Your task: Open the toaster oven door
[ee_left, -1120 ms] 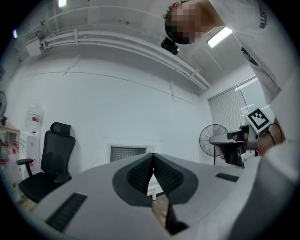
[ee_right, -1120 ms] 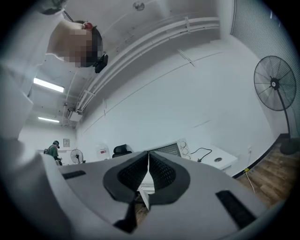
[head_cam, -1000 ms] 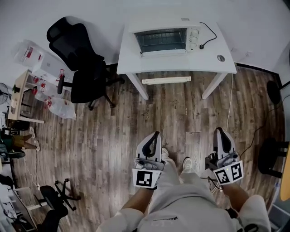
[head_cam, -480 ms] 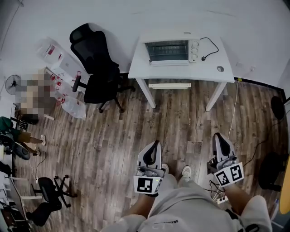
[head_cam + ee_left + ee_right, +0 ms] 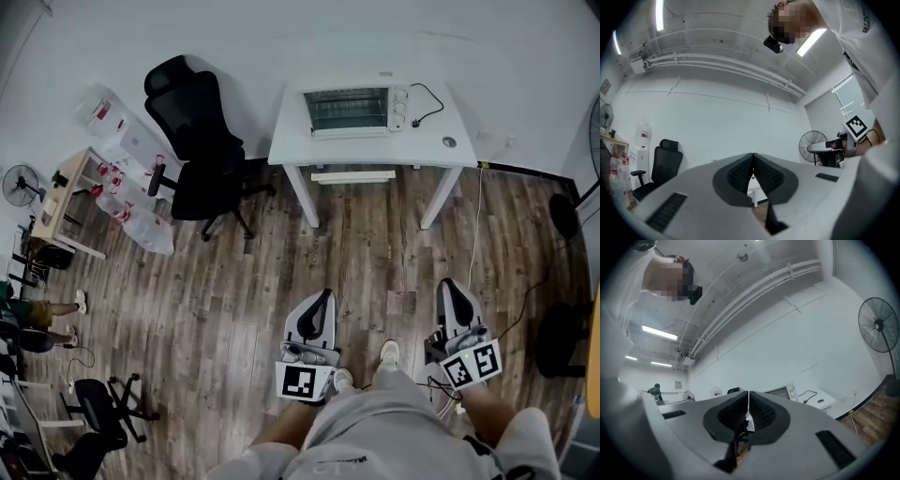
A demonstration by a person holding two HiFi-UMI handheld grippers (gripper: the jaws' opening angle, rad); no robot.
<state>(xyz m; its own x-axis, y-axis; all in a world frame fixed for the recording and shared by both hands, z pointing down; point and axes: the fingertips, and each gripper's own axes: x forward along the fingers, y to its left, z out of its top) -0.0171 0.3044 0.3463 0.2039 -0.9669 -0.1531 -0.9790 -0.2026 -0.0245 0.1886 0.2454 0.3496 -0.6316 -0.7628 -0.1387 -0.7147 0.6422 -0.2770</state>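
Since a second ago the head view has shifted: white table and toaster oven now show smaller and further ahead of both grippers, and the black office chair sits more to the right in frame. Grippers hold about the same spot in frame.

Left gripper: jaws together, nothing between them. In its own view the left gripper has its pads meeting at the tip; a white table leg shows through the slit below them.

Right gripper: jaws together, empty. In its own view the right gripper points just above level.

Toaster oven stands on the table against the wall, well ahead of both jaw pairs, between the two grippers' lines and nearer the left one. Door looks closed, glass front towards the person. In the right gripper view the toaster oven sits just right of the jaw tips, far off. Its cable lies on the table to the right of it.

Pedestal fan stands far right of the right jaws. Wood floor lies under both grippers.
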